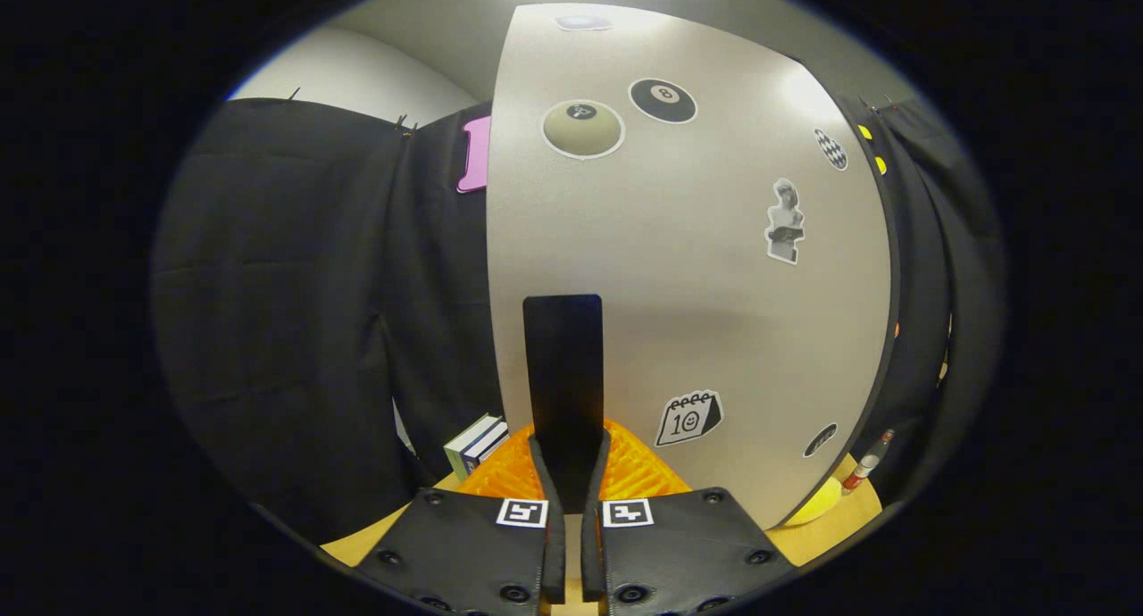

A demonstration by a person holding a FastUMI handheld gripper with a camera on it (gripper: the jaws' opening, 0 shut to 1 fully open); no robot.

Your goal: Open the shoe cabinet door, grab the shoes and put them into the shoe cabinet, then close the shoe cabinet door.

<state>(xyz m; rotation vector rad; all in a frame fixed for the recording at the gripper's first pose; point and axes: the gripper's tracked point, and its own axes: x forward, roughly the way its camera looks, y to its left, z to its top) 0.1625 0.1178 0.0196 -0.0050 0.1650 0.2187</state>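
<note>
Straight ahead of the fingers, the door of the shoe cabinet stands shut, pale grey, very close, with dark booth cloth to either side. No shoes in sight.

Black handle: a flat upright strip near the door's left edge. Its lower end drops between the fingertips. Gripper is nearly pressed together, only a thin slot left, and the handle's foot sits in that slot. Cannot tell whether both fingers actually press on it.

Stickers on the door, big to small: beige ball, black 8-ball reading "8", bust statue, calendar sticker reading "10" with a smiley, small checkered oval, dark oval low right, writing too small to read.

Orange ribbed item lies just behind the fingertips at the door's foot. Two books stand left of it on the wooden table. A red-capped tube is at the right, past the door edge, with something yellow beside it.
</note>
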